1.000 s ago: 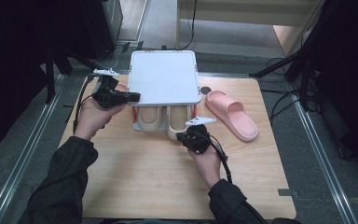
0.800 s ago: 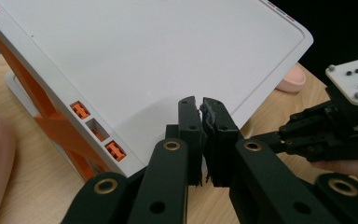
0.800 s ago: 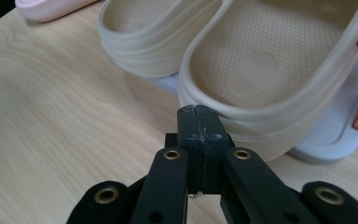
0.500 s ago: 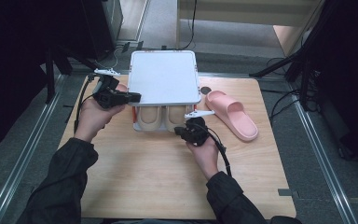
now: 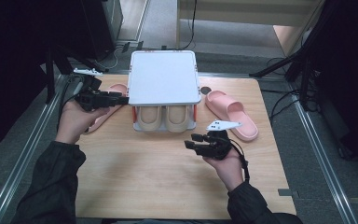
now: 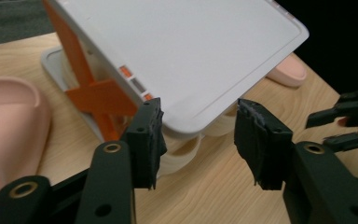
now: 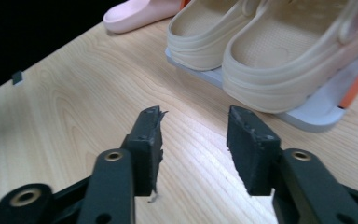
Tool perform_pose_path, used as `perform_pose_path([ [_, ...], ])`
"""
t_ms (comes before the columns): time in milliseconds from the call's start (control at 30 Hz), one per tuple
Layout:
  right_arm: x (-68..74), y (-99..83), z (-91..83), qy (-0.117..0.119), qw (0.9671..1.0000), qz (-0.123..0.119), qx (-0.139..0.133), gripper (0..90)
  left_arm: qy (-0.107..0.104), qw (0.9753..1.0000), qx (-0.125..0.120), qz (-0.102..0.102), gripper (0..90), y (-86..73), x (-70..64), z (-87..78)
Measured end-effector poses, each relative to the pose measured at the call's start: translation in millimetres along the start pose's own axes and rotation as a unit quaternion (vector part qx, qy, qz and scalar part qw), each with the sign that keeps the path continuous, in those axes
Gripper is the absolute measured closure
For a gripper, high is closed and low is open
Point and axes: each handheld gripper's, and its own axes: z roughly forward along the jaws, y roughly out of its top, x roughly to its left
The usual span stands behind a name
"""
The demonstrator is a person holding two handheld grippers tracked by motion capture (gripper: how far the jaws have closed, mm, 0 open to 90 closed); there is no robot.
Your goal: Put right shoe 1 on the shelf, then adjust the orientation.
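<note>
Rack: a small two-level shoe rack (image 5: 164, 77) stands at the middle of the bench's (image 5: 135, 177) far edge, white top shelf bare, orange side braces (image 6: 91, 88).
Beige pair: two beige shoes (image 5: 166, 116) sit side by side on the rack's lower shelf, heels toward the person; in the right gripper view they rest on the grey base (image 7: 307, 116).
Pink slippers: one pink slipper (image 5: 233, 114) lies on the bench just right of the rack; the other (image 5: 103, 109) lies to the rack's left, partly behind the left hand.
Left gripper: the left gripper (image 5: 121, 99) sits at the top shelf's near-left corner, jaws spread; in its own view (image 6: 199, 140) the shelf edge lies between and beyond the jaws. Whether a jaw touches the shelf is hard to tell.
Right gripper: the right gripper (image 5: 189, 141) hangs over bare bench in front of the rack, jaws spread and holding nothing (image 7: 195, 149).
Change: a second ago the right gripper was up against the beige pair at the rack's front; it has since pulled back toward the near edge. The left has stayed at the rack corner.
Meaning: the beige pair looks placed and released, so that step seems done. The likely next move is the pink slipper by the rack's right side, with the bare top shelf as its probable place.
</note>
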Motion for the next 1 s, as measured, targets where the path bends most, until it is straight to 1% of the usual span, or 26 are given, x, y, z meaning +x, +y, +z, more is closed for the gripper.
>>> perform_pose_path([
  [100, -1.6, -1.9, -8.7, 0.002, 1.0, -0.005, -0.007, 47.6, 0.006, 0.9999, -0.004, -0.009, 46.5, -6.7, 6.6, -6.6],
  [167, -2.1, -3.0, -12.4, -0.002, 0.9999, -0.016, -0.005, 43.0, 0.012, 0.9998, -0.002, -0.013, 45.0, -11.4, 11.3, -10.0],
  [200, -2.1, -3.6, -13.9, -0.003, 0.9998, -0.02, -0.004, 42.5, 0.012, 0.9998, -0.002, -0.015, 44.5, -13.8, 13.8, -11.4],
  [233, -2.7, -4.3, -14.9, 0.001, 0.9998, -0.021, -0.001, 41.9, 0.014, 0.9997, -0.003, -0.019, 43.8, -16.1, 16.1, -12.7],
  [300, -3.6, -6.0, -15.8, 0.004, 0.9999, -0.015, 0.007, 40.5, 0.019, 0.9996, -0.004, -0.023, 43.5, -19.8, 20.1, -15.5],
  [400, -5.6, -9.6, -16.0, 0.005, 0.9998, -0.009, 0.02, 40.6, 0.031, 0.999, -0.009, -0.033, 43.1, -25.6, 26.3, -18.9],
  [433, -5.9, -10.0, -15.9, 0.006, 0.9997, -0.006, 0.023, 41.0, 0.038, 0.9986, -0.01, -0.036, 44.5, -27.4, 28.7, -20.2],
  [467, -6.7, -10.2, -15.3, 0.006, 0.9997, -0.005, 0.024, 42.1, 0.044, 0.9982, -0.007, -0.041, 47.7, -29.3, 31.9, -21.6],
  [500, -7.1, -9.9, -15.0, 0.001, 0.9997, -0.006, 0.023, 42.5, 0.049, 0.9978, -0.01, -0.043, 50.5, -30.7, 33.5, -22.0],
  [600, -9.7, -7.1, -12.7, -0.005, 0.9998, -0.011, 0.017, 44.9, 0.056, 0.9974, -0.016, -0.043, 63.5, -37.7, 44.1, -23.3],
  [633, -11.1, -6.3, -11.5, -0.007, 0.9998, -0.01, 0.018, 45.5, 0.059, 0.9972, -0.016, -0.042, 68.1, -39.4, 46.6, -23.3],
  [667, -11.7, -5.9, -10.8, -0.01, 0.9997, -0.008, 0.02, 46.3, 0.068, 0.9967, -0.015, -0.042, 71.2, -42.1, 50.9, -22.5],
  [733, -13.4, -5.5, -9.1, -0.012, 0.9996, -0.003, 0.025, 47.2, 0.072, 0.9964, -0.012, -0.044, 78.9, -46.0, 57.5, -21.1],
  [767, -13.5, -5.5, -8.5, -0.013, 0.9996, -0.002, 0.027, 47.2, 0.079, 0.9958, -0.01, -0.046, 80.1, -48.6, 61.8, -19.5],
  [867, -12.7, -5.4, -6.9, -0.012, 0.9995, -0.004, 0.028, 47.9, 0.085, 0.9952, -0.007, -0.049, 84.6, -53.8, 71.4, -14.6],
  [900, -12.5, -5.4, -6.6, -0.013, 0.9995, -0.005, 0.028, 48.3, 0.09, 0.9946, -0.004, -0.05, 85.4, -55.1, 74.5, -12.7],
  [1000, -11.7, -5.8, -5.2, -0.012, 0.9995, -0.002, 0.029, 48.5, 0.097, 0.9935, -0.01, -0.06, 86.8, -58.4, 84.7, -6.7],
])
